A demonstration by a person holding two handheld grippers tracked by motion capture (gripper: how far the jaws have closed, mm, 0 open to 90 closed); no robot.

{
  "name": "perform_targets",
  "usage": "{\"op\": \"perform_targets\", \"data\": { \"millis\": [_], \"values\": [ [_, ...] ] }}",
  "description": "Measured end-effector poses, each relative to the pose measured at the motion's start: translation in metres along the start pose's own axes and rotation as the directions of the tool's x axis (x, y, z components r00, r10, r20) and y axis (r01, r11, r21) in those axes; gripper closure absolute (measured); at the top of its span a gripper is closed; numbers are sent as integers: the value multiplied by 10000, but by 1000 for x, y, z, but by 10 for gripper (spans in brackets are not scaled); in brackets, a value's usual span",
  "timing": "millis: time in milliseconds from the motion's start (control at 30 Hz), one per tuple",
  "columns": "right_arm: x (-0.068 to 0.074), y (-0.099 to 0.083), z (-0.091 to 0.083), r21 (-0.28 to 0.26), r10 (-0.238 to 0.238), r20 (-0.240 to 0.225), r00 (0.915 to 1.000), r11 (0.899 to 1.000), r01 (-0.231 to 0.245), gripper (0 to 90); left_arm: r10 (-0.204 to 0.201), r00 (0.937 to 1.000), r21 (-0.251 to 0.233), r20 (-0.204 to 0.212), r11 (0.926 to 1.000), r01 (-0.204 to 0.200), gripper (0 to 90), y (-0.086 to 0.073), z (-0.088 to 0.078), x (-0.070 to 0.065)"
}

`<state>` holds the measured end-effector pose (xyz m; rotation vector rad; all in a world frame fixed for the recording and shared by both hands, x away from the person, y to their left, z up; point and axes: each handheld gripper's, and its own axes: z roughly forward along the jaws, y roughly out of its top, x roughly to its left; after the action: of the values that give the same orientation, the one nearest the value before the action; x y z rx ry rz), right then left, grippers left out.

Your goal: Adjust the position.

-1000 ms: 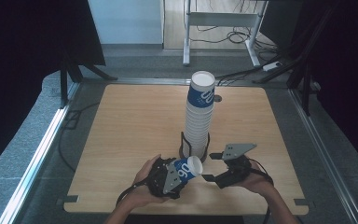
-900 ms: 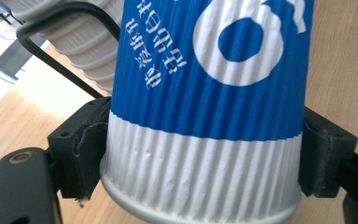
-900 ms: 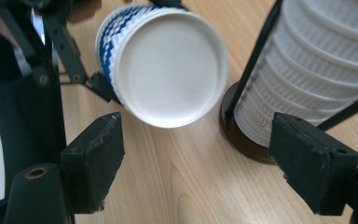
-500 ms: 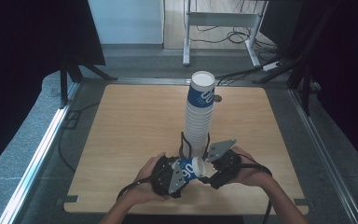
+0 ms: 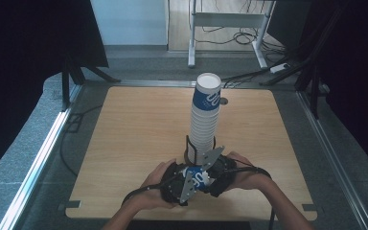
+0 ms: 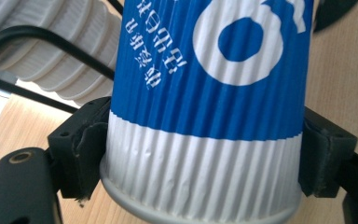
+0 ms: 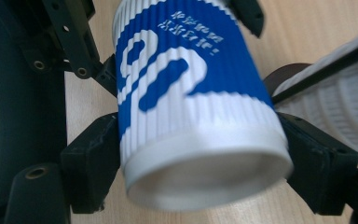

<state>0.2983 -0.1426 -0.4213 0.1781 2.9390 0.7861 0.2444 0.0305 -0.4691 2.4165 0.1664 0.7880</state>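
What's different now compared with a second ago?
The right gripper slid in leftward to meet the left gripper, and its jaws have just been closing around the blue-and-white cup now between them. The left gripper kept its grip on that cup. The tall cup stack stayed put.

— From where is the table [image 5: 124, 143] seen in the high view?
— From above its near edge, facing forward and down, at a distance.

— And the two gripper views?
— Each is taken along its own black jaws, very close to the blue-and-white paper cup [image 6: 205, 107].

— What is shared?
— That cup [image 7: 191, 98] [image 5: 199, 178], and the stack of cups [image 5: 203, 120] [image 6: 60, 51] behind it.
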Motion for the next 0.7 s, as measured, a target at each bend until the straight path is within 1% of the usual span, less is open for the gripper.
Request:
{"op": "perform_targets", "data": {
  "millis": [100,167,267,367,500,533,600,633,700],
  "values": [
    [0,1,6,269,-118,-158,9998,9996,122,249,129,9999,89,-45,9999,-129,171,1,1,-2],
    [0,0,8,260,-172,-282,9995,9995,180,263,232,9997,165,-21,9996,-232,171,1,2,-2],
    [-1,-2,8,188,-218,-362,9991,9996,225,269,215,9998,163,28,9996,-215,170,1,2,-2],
    [-1,-3,7,92,-229,-332,9992,9997,232,271,164,9999,154,46,9997,-164,163,2,3,-2],
    [0,-4,6,38,-247,-261,9994,9997,248,272,63,10000,96,-67,9999,-62,148,3,3,-1],
    [-1,-5,3,-50,-309,-145,9994,9995,308,273,-101,9999,70,-49,9999,101,97,3,2,1],
    [-3,-7,0,-286,-158,-20,9999,9995,157,274,-326,9994,-64,-149,9995,325,40,1,0,3],
    [-4,-9,-3,-506,-87,33,10000,9987,88,274,-512,9985,-227,-189,9985,508,33,0,-2,5],
    [-6,-13,-8,-971,153,68,9999,9952,-146,274,-1016,9945,-539,-248,9935,1001,27,-3,-8,8]
  ]
}}
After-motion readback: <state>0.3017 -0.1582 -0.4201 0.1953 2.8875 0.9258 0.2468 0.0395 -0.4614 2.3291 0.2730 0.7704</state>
